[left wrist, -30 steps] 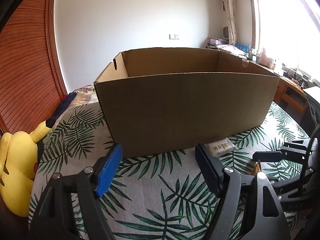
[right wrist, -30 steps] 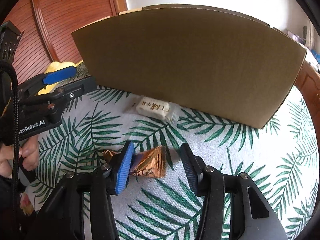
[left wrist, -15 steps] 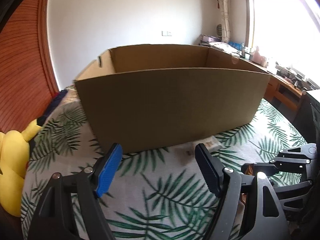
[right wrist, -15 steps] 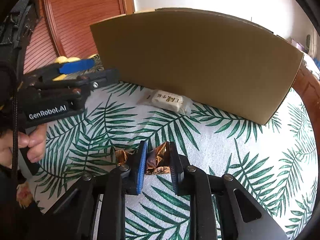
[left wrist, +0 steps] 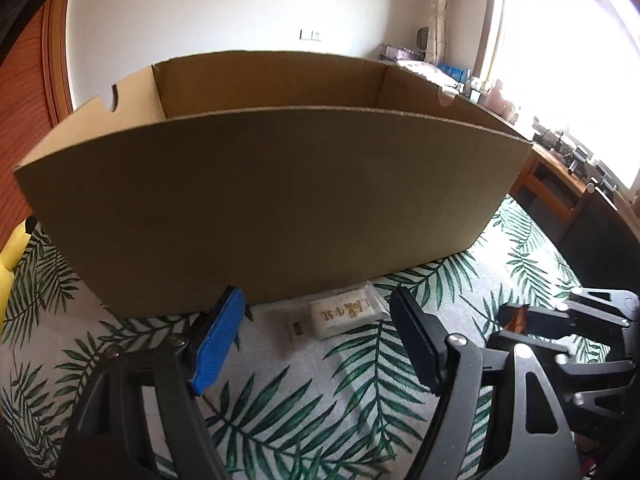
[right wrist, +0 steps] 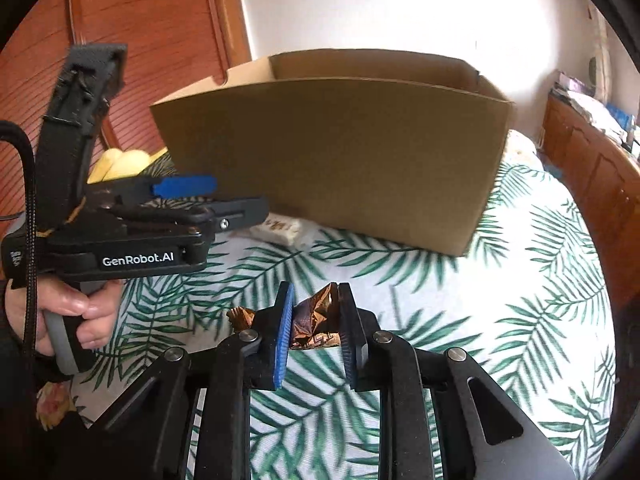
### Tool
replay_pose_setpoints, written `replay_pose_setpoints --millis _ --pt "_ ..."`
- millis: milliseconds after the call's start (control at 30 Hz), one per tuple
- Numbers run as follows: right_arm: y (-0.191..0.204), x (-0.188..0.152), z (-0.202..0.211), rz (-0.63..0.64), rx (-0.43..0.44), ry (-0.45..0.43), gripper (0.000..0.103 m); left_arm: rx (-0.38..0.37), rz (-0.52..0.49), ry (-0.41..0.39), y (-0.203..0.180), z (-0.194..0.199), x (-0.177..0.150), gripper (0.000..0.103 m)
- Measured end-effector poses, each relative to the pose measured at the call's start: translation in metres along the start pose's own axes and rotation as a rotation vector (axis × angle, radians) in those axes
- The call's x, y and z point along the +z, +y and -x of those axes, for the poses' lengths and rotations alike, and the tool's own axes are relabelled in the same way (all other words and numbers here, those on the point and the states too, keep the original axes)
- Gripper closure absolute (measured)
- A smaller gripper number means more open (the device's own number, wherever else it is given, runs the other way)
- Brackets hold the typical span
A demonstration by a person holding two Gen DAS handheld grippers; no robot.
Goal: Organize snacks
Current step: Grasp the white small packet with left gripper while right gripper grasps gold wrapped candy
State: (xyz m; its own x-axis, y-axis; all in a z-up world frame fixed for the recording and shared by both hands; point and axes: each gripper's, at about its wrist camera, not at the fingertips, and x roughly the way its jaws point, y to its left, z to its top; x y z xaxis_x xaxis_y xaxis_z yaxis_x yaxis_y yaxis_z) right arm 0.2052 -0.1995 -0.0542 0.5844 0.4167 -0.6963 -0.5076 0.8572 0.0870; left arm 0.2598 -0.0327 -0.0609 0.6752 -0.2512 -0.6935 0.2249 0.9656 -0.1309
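Brown foil snack pinched in my right hand-held gripper, ready for the cardboard box. Left hand-held gripper spread wide, framing the white packet against the box wall, likely next.

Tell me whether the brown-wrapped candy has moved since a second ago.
Yes. The right gripper is shut on the brown candy and has lifted it off the leaf-print cloth, toward the cardboard box.

A palm-leaf cloth covered the surface under my jaws. On it, the cardboard box stood beyond them, with a white snack packet at its foot, between my left jaws.
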Motion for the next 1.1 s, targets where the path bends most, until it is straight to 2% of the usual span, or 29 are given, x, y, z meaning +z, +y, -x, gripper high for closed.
replay_pose_setpoints --millis 133,233,433,667,733,833,1100 --pt "-0.009 0.0 0.001 -0.015 0.006 -0.013 0.083 0.024 -0.014 0.031 -0.01 -0.009 0.003 0.027" --pt "-0.012 0.002 0.0 -0.021 0.011 -0.024 0.083 0.078 -0.041 0.043 -0.02 -0.014 0.004 0.028" --pt "-0.013 0.001 0.009 -0.022 0.025 -0.04 0.083 0.133 -0.068 0.071 -0.032 -0.025 -0.001 0.028" --pt "-0.017 -0.003 0.025 -0.027 0.029 -0.054 0.083 0.1 -0.017 0.098 -0.034 -0.032 -0.004 0.03" --pt "-0.015 -0.002 0.023 -0.029 0.028 -0.051 0.083 0.081 -0.01 0.104 -0.029 -0.033 -0.005 0.037" --pt "-0.014 -0.003 0.023 -0.027 0.022 -0.049 0.083 0.062 -0.014 0.098 -0.029 -0.031 -0.005 0.058" --pt "-0.012 -0.002 0.019 -0.03 0.01 -0.04 0.083 0.012 -0.013 0.09 -0.025 -0.014 -0.016 0.059"
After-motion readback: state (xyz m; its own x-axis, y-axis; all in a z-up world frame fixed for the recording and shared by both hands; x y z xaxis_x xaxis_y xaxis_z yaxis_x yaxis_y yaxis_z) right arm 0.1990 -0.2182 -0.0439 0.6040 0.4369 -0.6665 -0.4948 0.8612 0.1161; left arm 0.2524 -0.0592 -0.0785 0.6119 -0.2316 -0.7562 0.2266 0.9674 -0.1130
